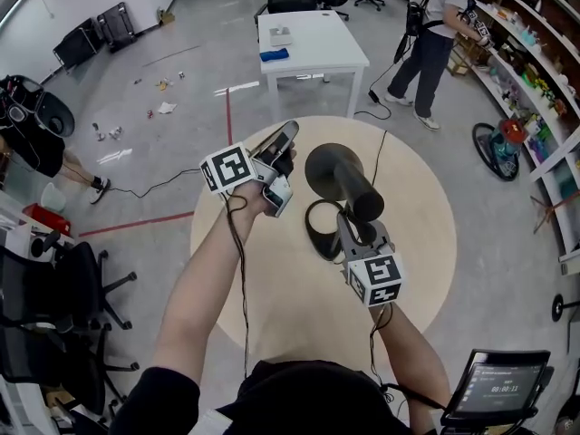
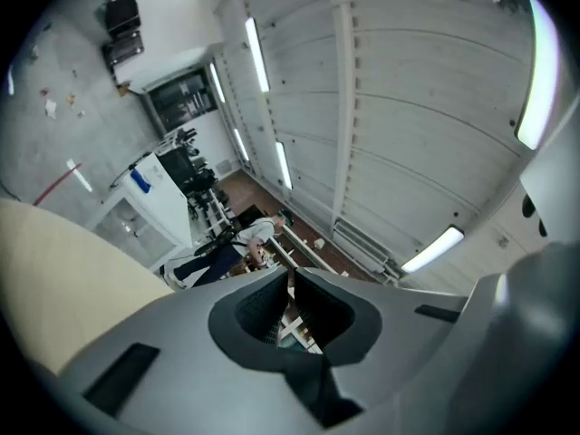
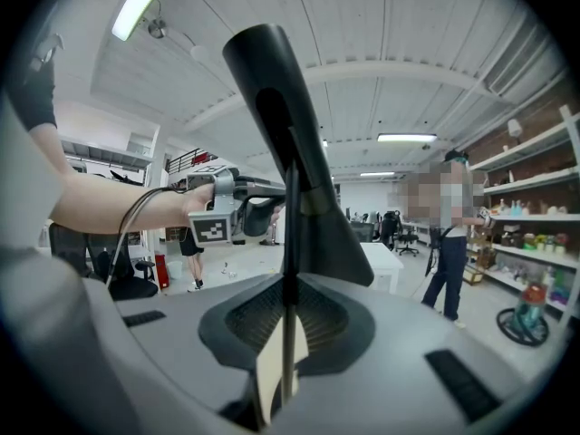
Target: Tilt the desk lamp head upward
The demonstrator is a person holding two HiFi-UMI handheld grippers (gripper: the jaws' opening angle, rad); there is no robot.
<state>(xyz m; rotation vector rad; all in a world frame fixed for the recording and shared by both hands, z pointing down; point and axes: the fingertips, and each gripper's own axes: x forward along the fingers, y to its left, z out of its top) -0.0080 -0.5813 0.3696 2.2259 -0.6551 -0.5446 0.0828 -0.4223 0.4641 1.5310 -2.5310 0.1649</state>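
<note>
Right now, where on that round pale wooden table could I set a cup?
The round pale wooden table is bare on its right, past the thin black cable, and near-left beside the forearm. Crowded: the middle, with the black desk lamp, the right gripper shut on its stem, the left gripper alongside.

Right tool (image 3: 286, 284) clamps the lamp stem (image 3: 290, 229) — black lamp head (image 3: 272, 98) tilted above

Near the middle of the round bench (image 1: 435, 243) stands the desk lamp (image 1: 340, 178), its stem between the jaws of the right claw (image 1: 352, 225), which reaches in from the near side. The left claw (image 1: 290, 132) is over the bench, just left of the lamp head and apart from it. Behind is a rectangular bench (image 1: 326, 39); shelves (image 1: 535, 62) line the right, with a person (image 1: 435, 25) before them.
</note>
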